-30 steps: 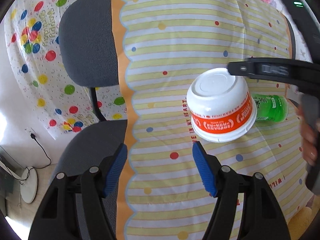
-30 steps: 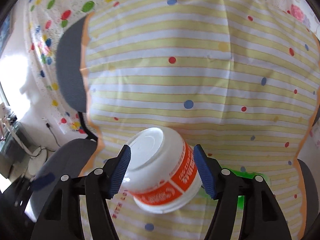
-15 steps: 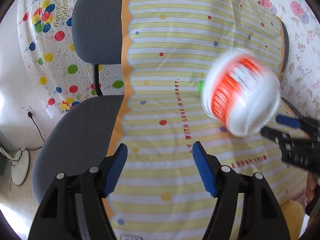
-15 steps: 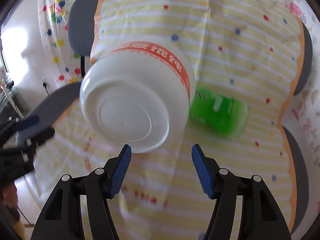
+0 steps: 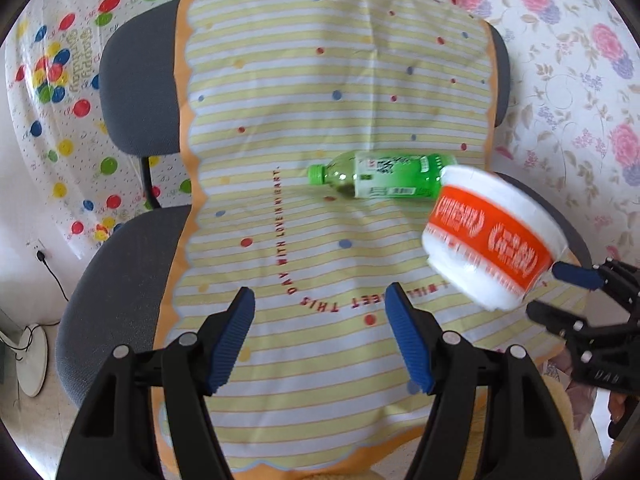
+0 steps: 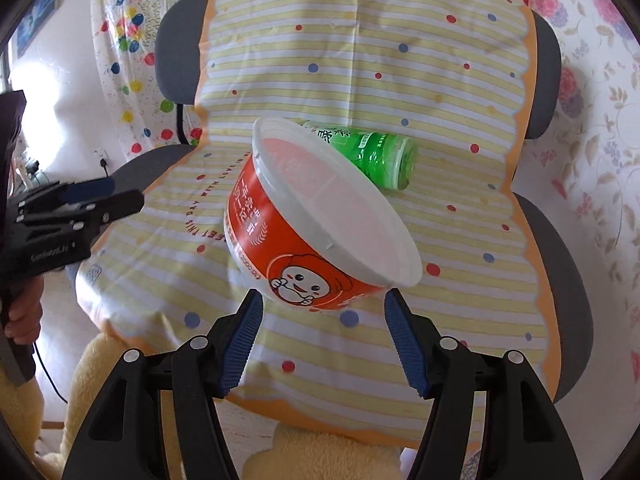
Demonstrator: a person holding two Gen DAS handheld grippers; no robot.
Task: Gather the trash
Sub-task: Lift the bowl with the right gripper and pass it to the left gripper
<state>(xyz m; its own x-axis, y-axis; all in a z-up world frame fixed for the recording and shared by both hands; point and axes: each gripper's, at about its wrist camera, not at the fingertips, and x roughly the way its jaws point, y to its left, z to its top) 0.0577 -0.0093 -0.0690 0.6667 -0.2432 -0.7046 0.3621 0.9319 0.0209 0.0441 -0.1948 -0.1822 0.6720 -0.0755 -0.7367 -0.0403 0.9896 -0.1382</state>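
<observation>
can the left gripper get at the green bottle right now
Probably yes. The left gripper is open and empty, and the green bottle lies ahead of it on the striped cloth; the noodle bowl sits off to the side.

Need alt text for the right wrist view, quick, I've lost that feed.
An orange-and-white instant noodle bowl tilts just beyond the open right gripper, not clamped. Behind it a green tea bottle lies on its side on a striped cloth draped over a grey office chair; the left gripper pokes in at left.
</observation>
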